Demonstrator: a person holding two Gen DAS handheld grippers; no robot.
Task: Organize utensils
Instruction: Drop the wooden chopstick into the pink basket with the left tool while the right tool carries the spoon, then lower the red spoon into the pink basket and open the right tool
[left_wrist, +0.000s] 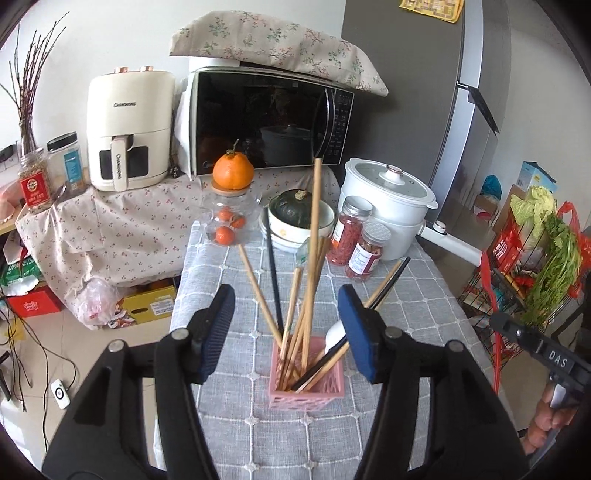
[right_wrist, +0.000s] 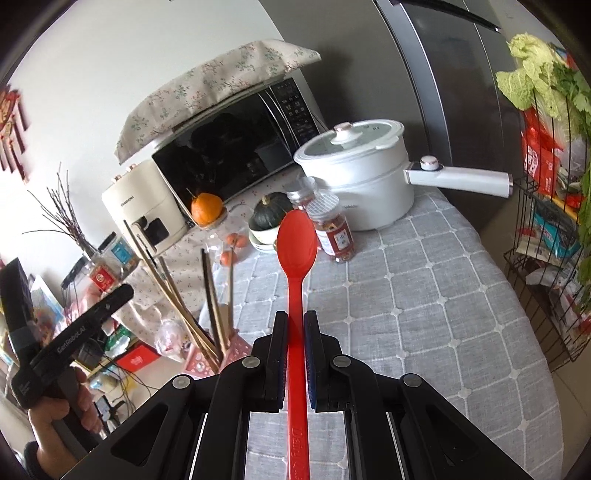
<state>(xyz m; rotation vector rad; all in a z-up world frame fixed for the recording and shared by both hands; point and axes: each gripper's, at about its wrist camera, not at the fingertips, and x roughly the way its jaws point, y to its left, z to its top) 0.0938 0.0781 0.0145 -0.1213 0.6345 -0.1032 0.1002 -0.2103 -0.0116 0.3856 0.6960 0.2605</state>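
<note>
"Dairy" red spoon, "Changhong" fryer

A white lidded pot stands at two o'clock on the grey quilted tablecloth, two spice jars just beside it; microwave at twelve, air fryer at ten.

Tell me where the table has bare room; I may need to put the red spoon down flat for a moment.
Bare cloth lies right of the pink holder, running to the table edge and up toward the white pot. It is crowded at the back: jars, squash bowl, glass jar. The right gripper grips the red spoon; the left gripper is open.
</note>
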